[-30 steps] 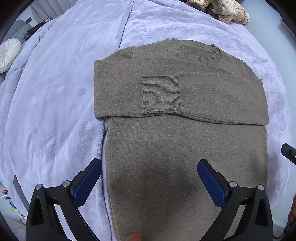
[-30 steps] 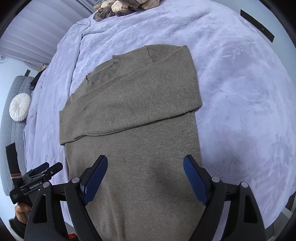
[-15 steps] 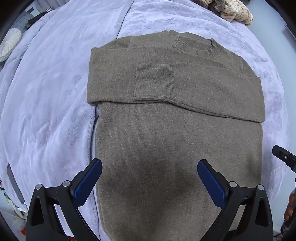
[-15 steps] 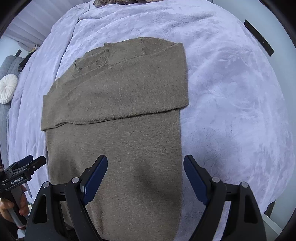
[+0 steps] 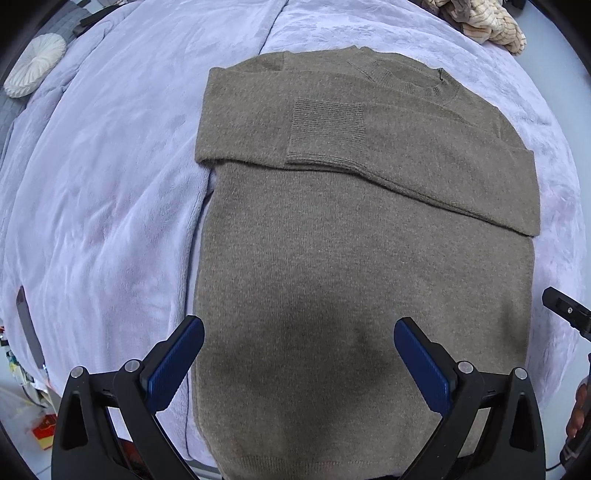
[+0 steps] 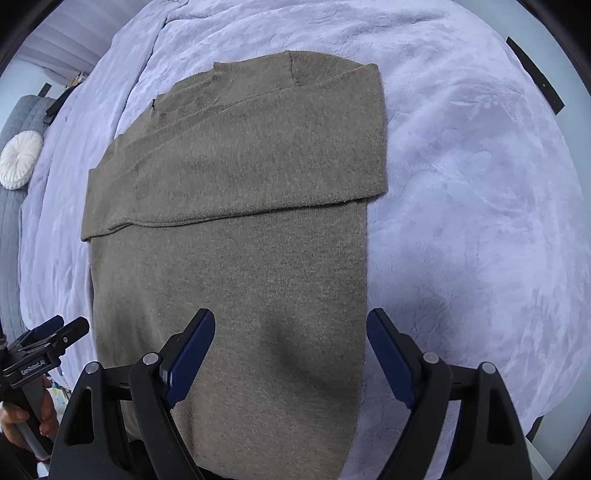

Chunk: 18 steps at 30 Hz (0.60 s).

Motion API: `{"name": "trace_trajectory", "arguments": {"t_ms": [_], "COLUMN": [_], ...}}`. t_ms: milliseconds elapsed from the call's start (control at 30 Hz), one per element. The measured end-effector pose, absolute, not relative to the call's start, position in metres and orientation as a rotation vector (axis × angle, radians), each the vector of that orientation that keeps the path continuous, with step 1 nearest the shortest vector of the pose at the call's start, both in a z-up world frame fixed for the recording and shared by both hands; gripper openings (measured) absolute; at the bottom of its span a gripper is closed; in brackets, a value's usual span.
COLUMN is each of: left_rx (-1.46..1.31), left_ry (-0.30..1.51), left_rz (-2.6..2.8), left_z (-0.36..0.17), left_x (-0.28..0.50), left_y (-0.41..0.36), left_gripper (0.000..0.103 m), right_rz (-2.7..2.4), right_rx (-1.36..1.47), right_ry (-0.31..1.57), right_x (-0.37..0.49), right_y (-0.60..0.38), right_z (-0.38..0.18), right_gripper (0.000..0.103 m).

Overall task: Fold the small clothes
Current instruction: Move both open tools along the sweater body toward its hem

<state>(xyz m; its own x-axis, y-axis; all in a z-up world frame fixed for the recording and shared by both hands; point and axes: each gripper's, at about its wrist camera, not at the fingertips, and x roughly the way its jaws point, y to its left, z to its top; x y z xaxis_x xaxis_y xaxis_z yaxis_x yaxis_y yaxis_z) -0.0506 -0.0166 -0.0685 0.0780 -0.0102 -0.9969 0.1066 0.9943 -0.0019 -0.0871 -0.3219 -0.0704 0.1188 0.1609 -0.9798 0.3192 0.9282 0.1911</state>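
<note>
Item: one taupe knit sweater [image 5: 362,258], which we find lying flat on the lavender bed blanket [image 5: 110,184] with both sleeves already folded across the chest, the ribbed cuff [image 5: 327,127] uppermost; by our judgement the crosswise fold from hem to collar is still to do. Both tools hang above its near end with nothing between the pads: the left hand-held gripper [image 5: 299,363] released over the left hem edge, the right hand-held gripper [image 6: 291,356] released over the right edge. Only the left view gives us the cuff and the pile of pale clothes [image 5: 484,22] at the far right, while only the right view gives us the sweater's straight right side and the black strip [image 6: 535,75] beyond it.
</note>
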Motion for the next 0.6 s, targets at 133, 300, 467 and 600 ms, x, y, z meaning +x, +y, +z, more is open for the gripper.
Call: {"name": "trace_trajectory", "arguments": {"t_ms": [133,300,467,600], "left_rx": [0.071,0.053,0.056,0.029], "left_ry": [1.482,1.486,1.506,1.554], "left_rz": [-0.09,-0.115,-0.172,-0.211], "left_z": [-0.064,-0.069,-0.083,-0.103], "left_x": [-0.056,-0.063,-0.079,-0.1], "left_y": [-0.012,0.002,0.026,0.051], "left_gripper": [0.103,0.103,0.103,0.103], "right_rz": [-0.105,-0.096,-0.085,-0.127], "right_rx": [0.388,0.372,0.516,0.661], "right_ry": [1.467,1.471,1.459,1.468], "right_x": [-0.089,-0.093,-0.113,-0.153], "right_y": [-0.321,-0.313,-0.321,-0.338], "right_z": [-0.068,-0.068,-0.077,-0.096], "right_gripper": [0.087,0.087,0.087,0.087]}}
